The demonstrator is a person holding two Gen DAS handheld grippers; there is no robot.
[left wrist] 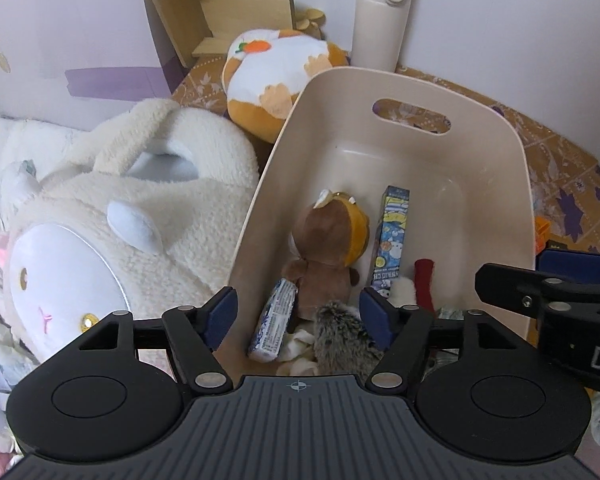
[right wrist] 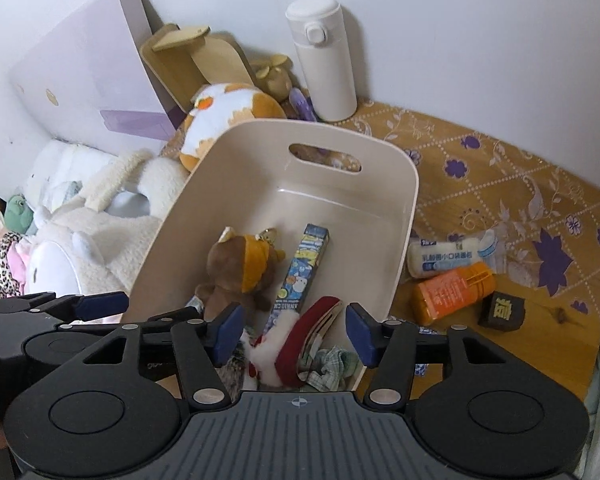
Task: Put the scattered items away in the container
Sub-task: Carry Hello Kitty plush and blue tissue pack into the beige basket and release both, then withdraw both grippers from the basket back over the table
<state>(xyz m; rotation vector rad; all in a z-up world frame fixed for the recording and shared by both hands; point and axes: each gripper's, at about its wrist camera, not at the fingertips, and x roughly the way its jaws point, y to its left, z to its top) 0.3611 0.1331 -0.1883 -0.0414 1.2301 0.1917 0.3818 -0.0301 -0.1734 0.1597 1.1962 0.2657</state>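
Cream plush bag [left wrist: 112,208] at far left, pressed against container [right wrist: 404,216] wall; shove from that side could tip bin. Left tool [left wrist: 298,312] spread, empty, over near rim above brown bear [left wrist: 324,252] and hedgehog toy [left wrist: 340,336]; descent risks snagging stowed toys. Right tool [right wrist: 294,330] spread, empty, above red pouch [right wrist: 304,332]. Still scattered on worktop [right wrist: 540,184], right of bin: white packet [right wrist: 448,258], orange bottle [right wrist: 452,292], dark cube [right wrist: 502,310]. Bottle lies on side, may roll from pinch toward edge.
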